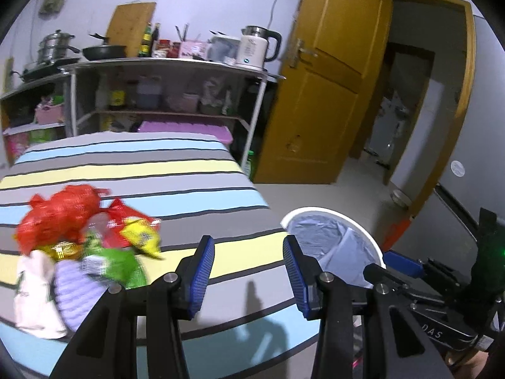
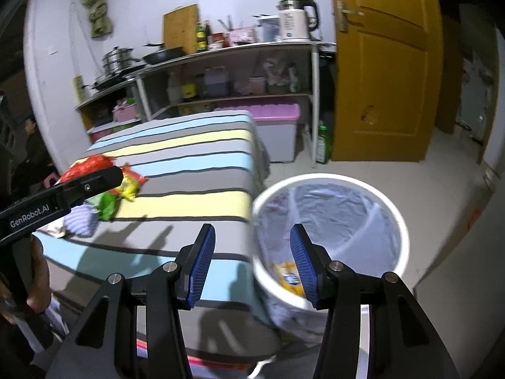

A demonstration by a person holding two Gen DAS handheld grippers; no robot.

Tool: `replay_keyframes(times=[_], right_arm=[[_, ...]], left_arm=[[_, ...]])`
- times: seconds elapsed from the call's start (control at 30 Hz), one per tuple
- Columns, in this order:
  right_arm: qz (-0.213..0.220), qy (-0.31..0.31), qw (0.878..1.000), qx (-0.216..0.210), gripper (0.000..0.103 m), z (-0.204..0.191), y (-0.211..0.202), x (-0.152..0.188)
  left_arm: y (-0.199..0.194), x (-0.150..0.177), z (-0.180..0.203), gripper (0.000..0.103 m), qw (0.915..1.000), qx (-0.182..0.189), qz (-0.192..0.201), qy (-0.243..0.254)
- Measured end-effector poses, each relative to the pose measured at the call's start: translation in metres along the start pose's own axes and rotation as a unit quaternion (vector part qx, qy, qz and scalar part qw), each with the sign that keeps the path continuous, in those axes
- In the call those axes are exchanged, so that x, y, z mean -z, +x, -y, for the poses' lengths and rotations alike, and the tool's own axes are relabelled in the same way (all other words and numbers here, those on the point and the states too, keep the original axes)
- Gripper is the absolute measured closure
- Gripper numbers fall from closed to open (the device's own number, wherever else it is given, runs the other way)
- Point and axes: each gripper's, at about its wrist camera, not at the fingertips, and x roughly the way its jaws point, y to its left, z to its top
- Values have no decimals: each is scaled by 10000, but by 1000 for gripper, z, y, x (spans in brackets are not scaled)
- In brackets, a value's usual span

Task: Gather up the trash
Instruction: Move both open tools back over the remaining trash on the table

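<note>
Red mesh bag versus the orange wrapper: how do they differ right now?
The red mesh bag lies on the striped table; the orange wrapper lies inside the white bin. The red mesh bag sits in a pile of litter and looks bulkier; the orange wrapper lies alone and flat. Neither is in a claw.

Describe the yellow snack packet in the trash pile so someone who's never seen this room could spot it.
Start at the striped cloth covering the table, then find the trash pile near its edge. The yellow snack packet lies on the side of the pile nearest the white bin, below the red net bag and beside a green packet; it is the only bright yellow one.
</note>
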Motion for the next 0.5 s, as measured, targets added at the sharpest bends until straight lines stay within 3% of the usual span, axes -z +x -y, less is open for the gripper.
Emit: replay_keyframes(times=[0.5], right_arm=[[-101, -751, 9940, -793, 52, -90, 15, -4]], left_arm=[[-64, 26, -81, 59, 9942, -1002, 323, -240]])
